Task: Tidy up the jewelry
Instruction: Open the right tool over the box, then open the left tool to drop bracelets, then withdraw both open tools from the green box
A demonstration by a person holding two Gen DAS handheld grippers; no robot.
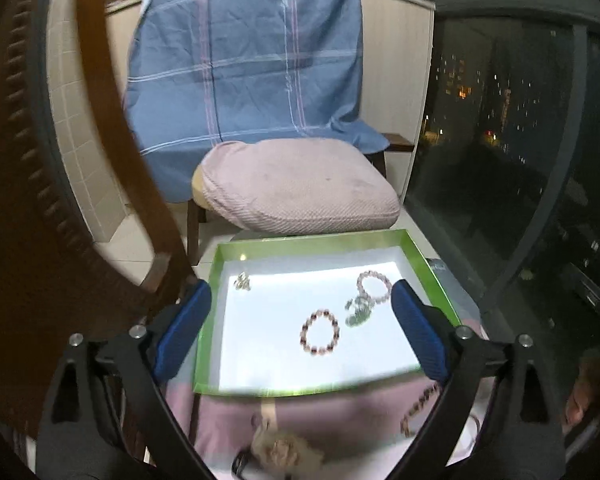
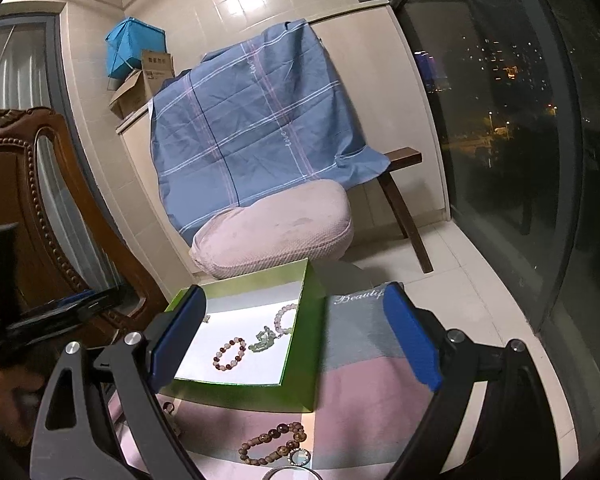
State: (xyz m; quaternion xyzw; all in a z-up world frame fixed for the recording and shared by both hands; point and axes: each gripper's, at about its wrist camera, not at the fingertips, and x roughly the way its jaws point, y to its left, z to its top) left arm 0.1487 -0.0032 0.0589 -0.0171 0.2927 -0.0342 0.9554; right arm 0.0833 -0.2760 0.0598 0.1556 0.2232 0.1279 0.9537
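A green box (image 1: 207,320) with a white floor stands on a pink cloth (image 1: 332,412). In it lie a red-and-pale bead bracelet (image 1: 319,333), a pale pink bead bracelet (image 1: 374,286), a green jade piece (image 1: 356,310) and a small silvery piece (image 1: 243,281). My left gripper (image 1: 300,292) hangs open above the box, with nothing between its pads. My right gripper (image 2: 294,292) is also open and empty, over the box's right wall (image 2: 304,360). In front of the box a brown wooden bead bracelet (image 2: 274,442) and a round pendant (image 2: 299,457) lie on the cloth.
A carved wooden chair (image 2: 20,184) stands close on the left. Beyond the box are a pink cushion (image 1: 300,188) and a blue checked cloth (image 1: 244,60) over a bench. A dark glass wall (image 2: 500,140) runs along the right. A fluffy beige item (image 1: 284,452) lies near the cloth's front.
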